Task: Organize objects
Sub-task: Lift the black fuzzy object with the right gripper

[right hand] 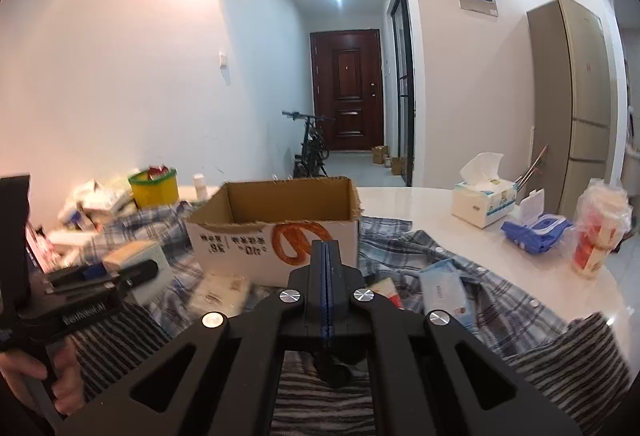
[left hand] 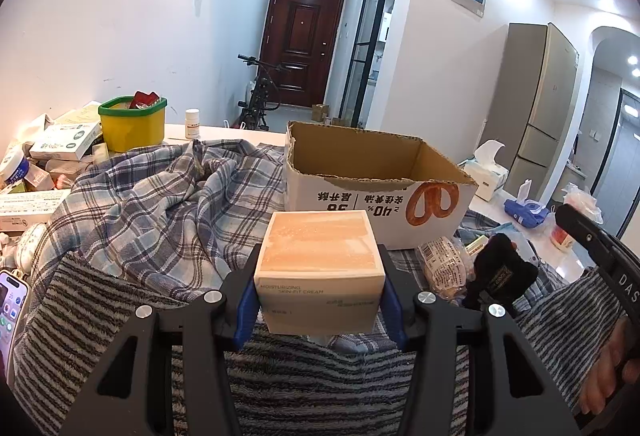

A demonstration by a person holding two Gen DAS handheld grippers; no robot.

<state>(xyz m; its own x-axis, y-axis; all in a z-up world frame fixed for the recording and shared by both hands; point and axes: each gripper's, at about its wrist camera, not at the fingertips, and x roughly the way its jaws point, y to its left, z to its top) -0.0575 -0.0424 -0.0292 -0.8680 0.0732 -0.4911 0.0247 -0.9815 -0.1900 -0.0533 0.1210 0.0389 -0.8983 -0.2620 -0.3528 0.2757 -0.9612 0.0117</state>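
Left fingers point(left hand: 251, 302) clamp square peach cream box point(left hand: 320, 268) | right fingers point(right hand: 320, 268) pressed together

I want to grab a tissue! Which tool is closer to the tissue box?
Right. The right tool sits on the tissue box's side of the cardboard box; the left tool, holding the cream box, is farther over.
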